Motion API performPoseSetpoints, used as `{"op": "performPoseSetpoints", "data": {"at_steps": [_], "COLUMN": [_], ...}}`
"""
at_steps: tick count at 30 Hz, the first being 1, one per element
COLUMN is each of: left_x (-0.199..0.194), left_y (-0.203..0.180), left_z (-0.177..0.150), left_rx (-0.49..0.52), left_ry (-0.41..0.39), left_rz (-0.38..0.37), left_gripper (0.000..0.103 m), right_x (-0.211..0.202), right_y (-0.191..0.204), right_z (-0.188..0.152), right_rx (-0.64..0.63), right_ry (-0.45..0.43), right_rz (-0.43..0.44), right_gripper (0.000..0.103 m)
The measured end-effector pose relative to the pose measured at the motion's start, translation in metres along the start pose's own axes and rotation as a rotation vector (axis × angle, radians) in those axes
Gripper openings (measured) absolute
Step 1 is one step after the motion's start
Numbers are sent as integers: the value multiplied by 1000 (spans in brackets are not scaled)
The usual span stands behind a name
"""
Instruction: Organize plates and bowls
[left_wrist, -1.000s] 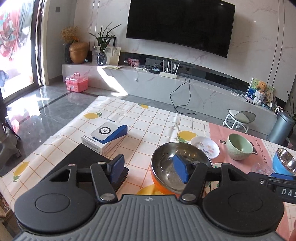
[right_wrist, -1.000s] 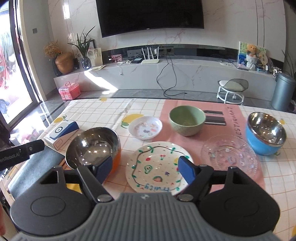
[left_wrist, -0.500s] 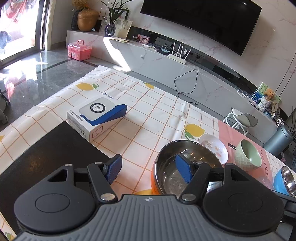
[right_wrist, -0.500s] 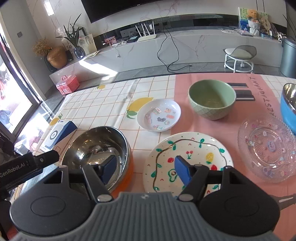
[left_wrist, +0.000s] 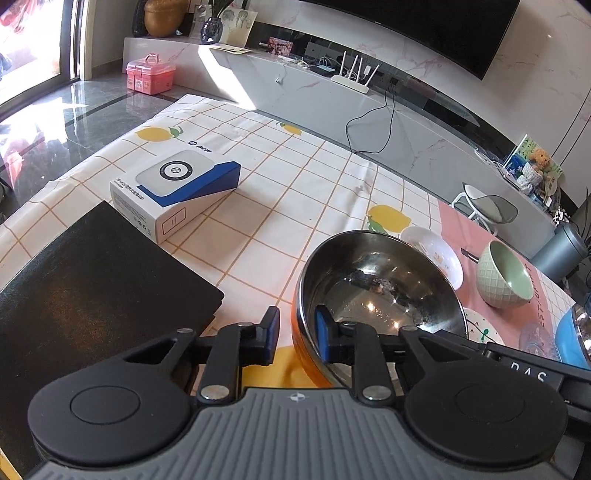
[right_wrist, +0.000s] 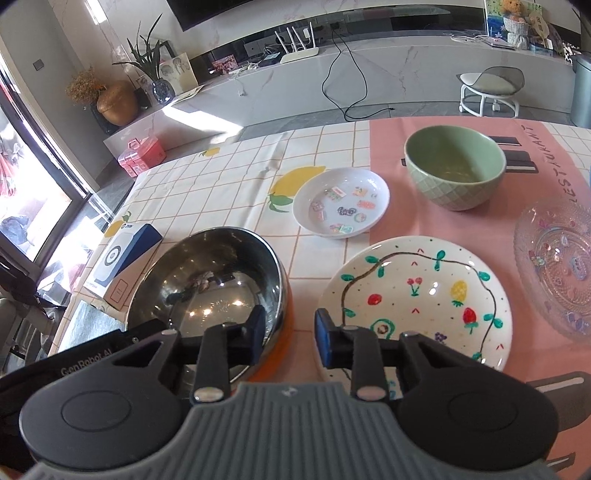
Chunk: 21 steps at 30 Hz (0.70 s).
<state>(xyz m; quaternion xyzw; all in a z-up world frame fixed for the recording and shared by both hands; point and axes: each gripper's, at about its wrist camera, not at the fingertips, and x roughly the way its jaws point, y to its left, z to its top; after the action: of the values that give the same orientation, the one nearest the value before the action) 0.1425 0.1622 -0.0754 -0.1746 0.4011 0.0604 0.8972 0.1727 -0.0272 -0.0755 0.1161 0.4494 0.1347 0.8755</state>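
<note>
An orange bowl with a steel inside (left_wrist: 380, 291) stands on the checked tablecloth; it also shows in the right wrist view (right_wrist: 210, 291). My left gripper (left_wrist: 297, 328) straddles its near-left rim, jaws narrowed with one pad inside and one outside. My right gripper (right_wrist: 290, 332) straddles its near-right rim the same way. A painted fruit plate (right_wrist: 424, 295), a small white dish (right_wrist: 341, 201), a green bowl (right_wrist: 454, 166), a clear glass plate (right_wrist: 557, 254) and a blue bowl (left_wrist: 576, 332) lie to the right.
A white and blue box (left_wrist: 177, 188) and a black pad (left_wrist: 81, 291) lie left of the orange bowl. A pink mat (right_wrist: 436, 133) covers the table's right part. The table's far edge faces a TV bench and a stool (right_wrist: 491, 88).
Both grippers have come down and forward onto the orange bowl's rim, one on each side. Their jaws have narrowed from wide open to a small gap around the rim.
</note>
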Motion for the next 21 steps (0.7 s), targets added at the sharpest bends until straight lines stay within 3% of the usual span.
{"op": "performPoseSetpoints", "data": {"at_steps": [2, 8, 21], "left_x": [-1, -8, -65], "left_y": [-2, -5, -24], "left_z": [0, -2, -17], "left_rx": [8, 16, 31], "left_ry": [1, 17, -17], "left_rz": [-6, 3, 0], "left_gripper": [15, 14, 13], "right_x": [0, -9, -65], "right_y": [1, 5, -4], "right_z": [1, 1, -18], "right_rx": [8, 22, 62], "right_ry": [7, 2, 23], "right_rz": [18, 0, 12], "right_gripper": [14, 12, 11]}}
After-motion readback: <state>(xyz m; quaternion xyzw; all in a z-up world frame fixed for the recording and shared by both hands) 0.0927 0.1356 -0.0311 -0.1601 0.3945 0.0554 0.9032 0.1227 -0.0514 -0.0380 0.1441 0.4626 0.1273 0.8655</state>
